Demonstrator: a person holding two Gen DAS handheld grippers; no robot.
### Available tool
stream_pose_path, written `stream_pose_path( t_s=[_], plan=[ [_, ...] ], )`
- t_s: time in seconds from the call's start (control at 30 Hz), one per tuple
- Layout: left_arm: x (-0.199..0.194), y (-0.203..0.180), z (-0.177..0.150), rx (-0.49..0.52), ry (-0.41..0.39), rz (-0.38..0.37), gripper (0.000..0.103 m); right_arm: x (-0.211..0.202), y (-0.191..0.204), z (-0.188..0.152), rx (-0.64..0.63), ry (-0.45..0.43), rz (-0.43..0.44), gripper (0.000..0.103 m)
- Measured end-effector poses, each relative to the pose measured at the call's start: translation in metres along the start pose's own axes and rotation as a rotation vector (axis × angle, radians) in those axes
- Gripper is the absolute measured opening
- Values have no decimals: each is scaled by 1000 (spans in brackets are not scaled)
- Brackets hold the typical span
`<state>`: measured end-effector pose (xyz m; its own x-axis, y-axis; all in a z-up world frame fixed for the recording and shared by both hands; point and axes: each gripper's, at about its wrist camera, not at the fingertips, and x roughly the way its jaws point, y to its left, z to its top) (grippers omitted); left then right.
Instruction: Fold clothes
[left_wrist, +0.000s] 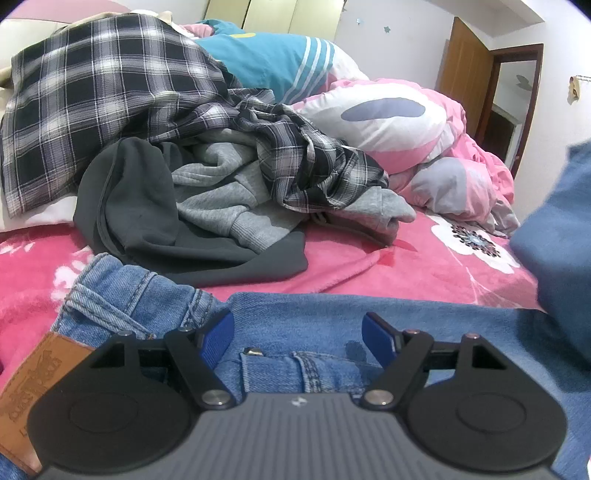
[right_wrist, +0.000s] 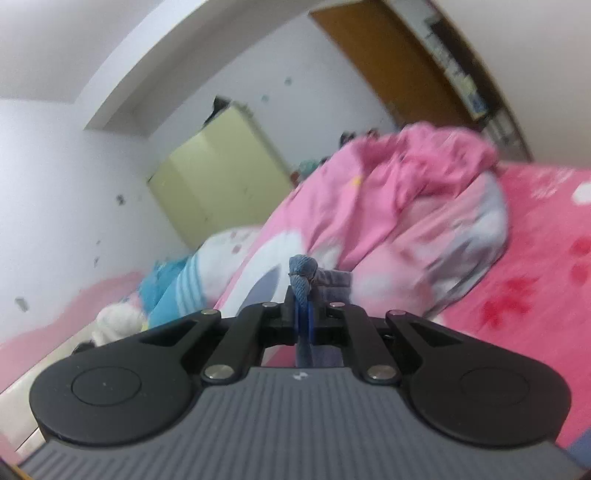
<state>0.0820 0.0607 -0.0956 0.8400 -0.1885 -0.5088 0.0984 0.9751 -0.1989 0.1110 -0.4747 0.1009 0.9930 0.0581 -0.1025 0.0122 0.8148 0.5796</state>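
Left gripper (left_wrist: 298, 332): blue pads spread wide, nothing pinched. It hangs just over the jeans (left_wrist: 317, 325), waistband end directly under the jaws. Denim is mid-blue, heavy twill, raised double seams, rivet near the pocket, tan leather patch (left_wrist: 33, 391) at lower left. The jeans' visible band runs left-right across the near edge of the fuzzy pink blanket (left_wrist: 369, 269).

Right gripper (right_wrist: 303, 314): pads clamped tight on a bunched denim fold (right_wrist: 303, 275), a knob of it sticking out past the tips. View tilted, blurred.

Behind the jeans: rumpled dark hoodie (left_wrist: 140, 206), grey ribbed-cuff sweatshirt (left_wrist: 229, 199), plaid shirt (left_wrist: 96, 103), puffy pink duvet (left_wrist: 424, 122).
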Motion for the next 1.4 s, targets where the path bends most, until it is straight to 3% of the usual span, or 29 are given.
stream_pose_path(
  t_s=[0.3,0.47,0.77,0.93,1.17,1.33,1.4],
  plan=[
    [0,-2,0,10,3,9,77,-76,-91,47,24,-153,-197,3],
    [1,-4,0,26,7,19,77,-119,-161,53,104,-193,-305,3],
    [2,-8,0,51,14,37,77,-154,-261,27,274,-184,-418,3],
    [3,-9,0,60,16,44,77,-169,-271,22,264,-167,-404,3],
    [3,-11,-1,72,18,53,77,-177,-303,2,297,-108,-447,3],
    [3,-11,-1,74,18,54,77,-181,-348,-15,452,-12,-528,13],
    [3,-11,-1,75,18,54,77,-192,-352,-16,470,-44,-559,21]
  ],
)
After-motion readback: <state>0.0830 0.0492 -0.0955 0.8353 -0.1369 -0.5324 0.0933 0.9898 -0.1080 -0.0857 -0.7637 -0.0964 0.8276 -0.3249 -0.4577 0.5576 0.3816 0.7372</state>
